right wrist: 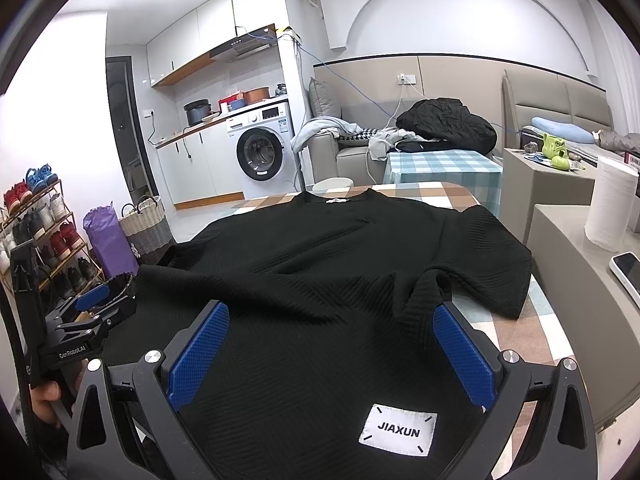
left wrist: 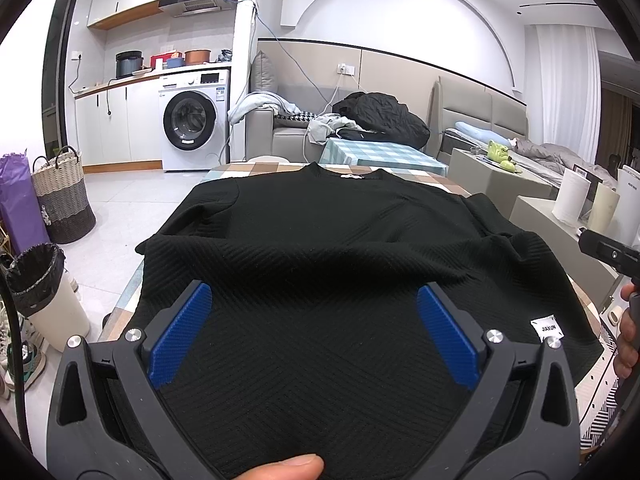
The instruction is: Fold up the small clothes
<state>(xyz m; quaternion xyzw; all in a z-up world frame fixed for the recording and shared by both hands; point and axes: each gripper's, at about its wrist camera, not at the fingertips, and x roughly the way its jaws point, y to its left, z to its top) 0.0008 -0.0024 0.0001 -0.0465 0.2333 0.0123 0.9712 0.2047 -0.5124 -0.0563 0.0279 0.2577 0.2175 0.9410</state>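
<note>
Shirt, black ribbed knit with a white label (right wrist: 397,430), lies flat on the checked tablecloth (right wrist: 460,194); left gripper (left wrist: 314,334) and right gripper (right wrist: 332,354) hover wide open and empty over the hem, so next comes pinching it.

Black tongs (left wrist: 314,332) with blue ribbed pads (left wrist: 182,334), silver screws (left wrist: 134,335).

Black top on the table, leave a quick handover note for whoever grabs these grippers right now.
Left gripper: open, over the hem end of the black top, gripping nothing.
Right gripper: open, over the same end near the white JIAXUN label, also holding nothing.
The top lies spread on the checked table, collar at the far end, sleeves out to the sides, some wrinkles near the hem.
Done: laid out, mostly flat.
Left: all folds; none shows yet.
</note>
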